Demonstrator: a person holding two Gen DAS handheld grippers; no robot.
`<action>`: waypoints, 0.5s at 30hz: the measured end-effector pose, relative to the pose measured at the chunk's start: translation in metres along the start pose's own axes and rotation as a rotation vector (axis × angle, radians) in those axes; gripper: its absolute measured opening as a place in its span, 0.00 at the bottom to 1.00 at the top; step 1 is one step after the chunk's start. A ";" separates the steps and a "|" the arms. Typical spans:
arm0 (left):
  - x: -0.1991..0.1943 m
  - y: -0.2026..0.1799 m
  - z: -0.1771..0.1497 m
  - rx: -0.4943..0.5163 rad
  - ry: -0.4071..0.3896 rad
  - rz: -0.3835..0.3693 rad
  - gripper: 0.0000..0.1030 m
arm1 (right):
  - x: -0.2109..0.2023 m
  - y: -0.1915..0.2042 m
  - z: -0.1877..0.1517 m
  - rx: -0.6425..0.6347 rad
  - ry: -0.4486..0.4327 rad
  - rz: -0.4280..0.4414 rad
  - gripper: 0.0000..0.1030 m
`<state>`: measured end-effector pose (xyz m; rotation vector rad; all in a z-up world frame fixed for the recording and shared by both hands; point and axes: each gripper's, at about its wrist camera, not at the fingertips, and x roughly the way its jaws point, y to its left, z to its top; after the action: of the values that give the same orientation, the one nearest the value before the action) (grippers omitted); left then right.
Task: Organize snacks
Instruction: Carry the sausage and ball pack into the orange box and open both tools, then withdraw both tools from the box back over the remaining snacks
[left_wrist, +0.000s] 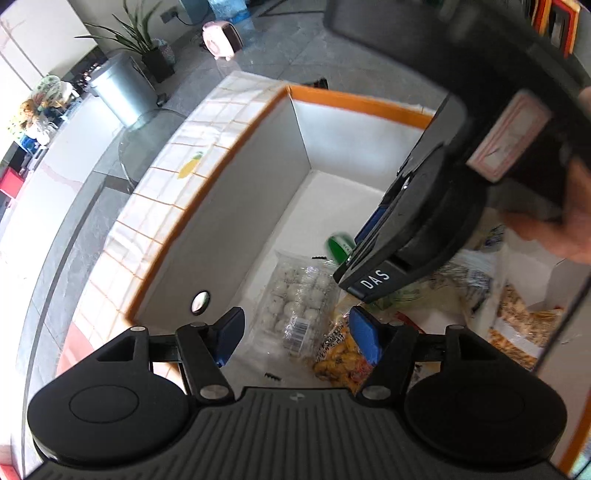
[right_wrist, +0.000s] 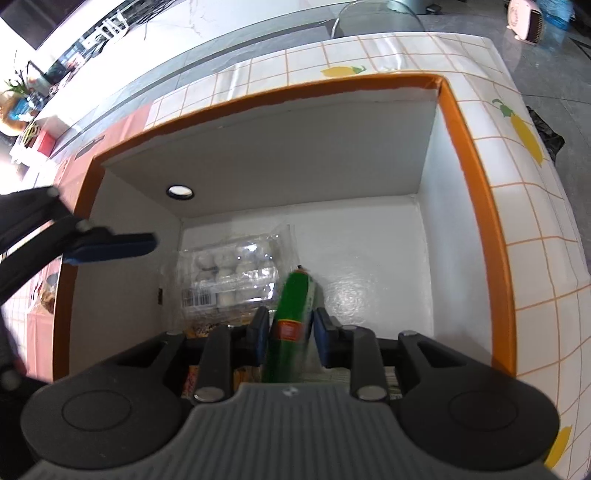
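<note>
An orange-rimmed white box (left_wrist: 236, 206) (right_wrist: 476, 192) stands on the tablecloth. On its floor lies a clear tray of white balls (left_wrist: 301, 299) (right_wrist: 229, 275), with a yellow snack bag (left_wrist: 338, 350) beside it. My right gripper (right_wrist: 289, 325) is shut on a green sausage-shaped snack (right_wrist: 293, 314), held inside the box; its green tip shows in the left wrist view (left_wrist: 340, 245) under the right gripper's body (left_wrist: 413, 236). My left gripper (left_wrist: 295, 334) is open and empty above the tray; one blue finger (right_wrist: 110, 245) shows over the box's left edge.
More snack bags (left_wrist: 517, 325) lie in the box's right part. The box sits on a white cloth with an orange grid and yellow prints (right_wrist: 524, 136). Beyond the table are a grey bin (left_wrist: 123, 86), a potted plant (left_wrist: 147, 40) and a pink heater (left_wrist: 221, 37).
</note>
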<state>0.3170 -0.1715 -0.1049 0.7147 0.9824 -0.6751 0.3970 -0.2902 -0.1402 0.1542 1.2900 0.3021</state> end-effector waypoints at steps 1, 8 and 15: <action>-0.007 0.001 -0.003 -0.011 -0.011 0.000 0.74 | -0.003 0.002 0.000 -0.003 -0.004 -0.007 0.33; -0.063 0.013 -0.022 -0.195 -0.090 0.026 0.74 | -0.042 0.020 -0.011 -0.018 -0.079 -0.045 0.40; -0.120 0.021 -0.064 -0.448 -0.135 0.108 0.75 | -0.088 0.058 -0.040 -0.035 -0.164 -0.014 0.46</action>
<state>0.2541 -0.0870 -0.0160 0.3198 0.9208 -0.3830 0.3295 -0.2638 -0.0535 0.1373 1.1220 0.2942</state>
